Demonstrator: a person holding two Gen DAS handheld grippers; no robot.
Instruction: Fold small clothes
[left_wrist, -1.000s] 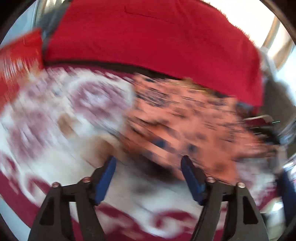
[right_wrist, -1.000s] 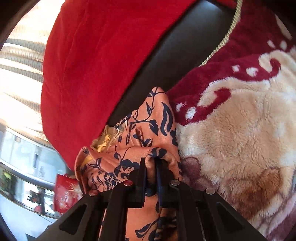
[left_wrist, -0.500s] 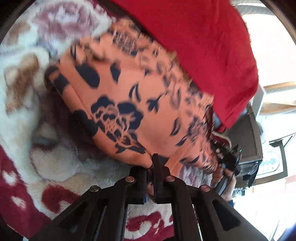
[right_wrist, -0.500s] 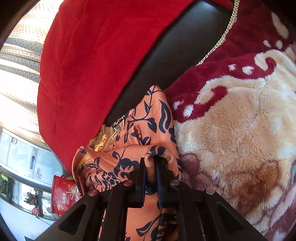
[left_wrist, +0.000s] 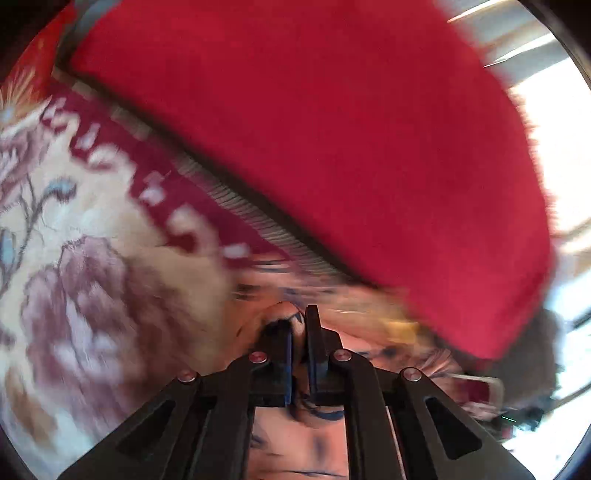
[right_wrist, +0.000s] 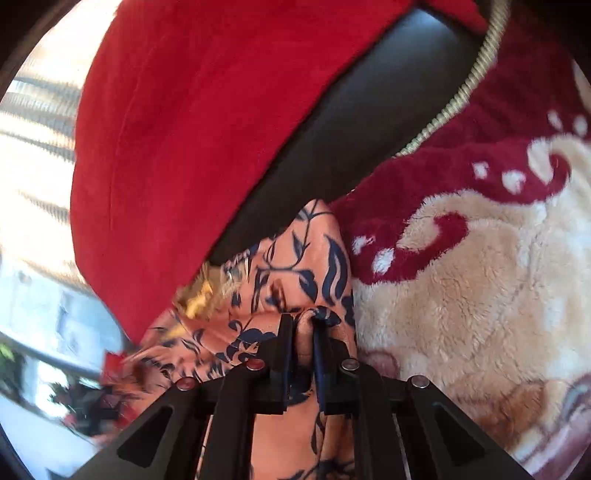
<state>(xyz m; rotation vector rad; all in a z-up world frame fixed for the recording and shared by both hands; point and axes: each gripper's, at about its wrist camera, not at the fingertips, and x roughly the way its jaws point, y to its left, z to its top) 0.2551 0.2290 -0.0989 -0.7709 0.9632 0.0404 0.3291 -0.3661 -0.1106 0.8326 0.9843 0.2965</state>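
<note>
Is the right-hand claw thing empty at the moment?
No, the right gripper is clamped shut on a bunched fold of the orange floral garment.

Garment (right_wrist: 295, 266): thin smooth printed cloth, slight sheen. Blanket (right_wrist: 480, 277): thick fluffy fleece, matt. Red cushion (right_wrist: 192, 122): short-pile velvety fabric. Seat (right_wrist: 369, 96): dark smooth leather-like, semi-gloss. Gripper fingers (right_wrist: 284, 354): matt black plastic, shiny metal screws.

The left gripper (left_wrist: 299, 325), open a second ago, now pinches the orange floral garment (left_wrist: 306, 446).
</note>
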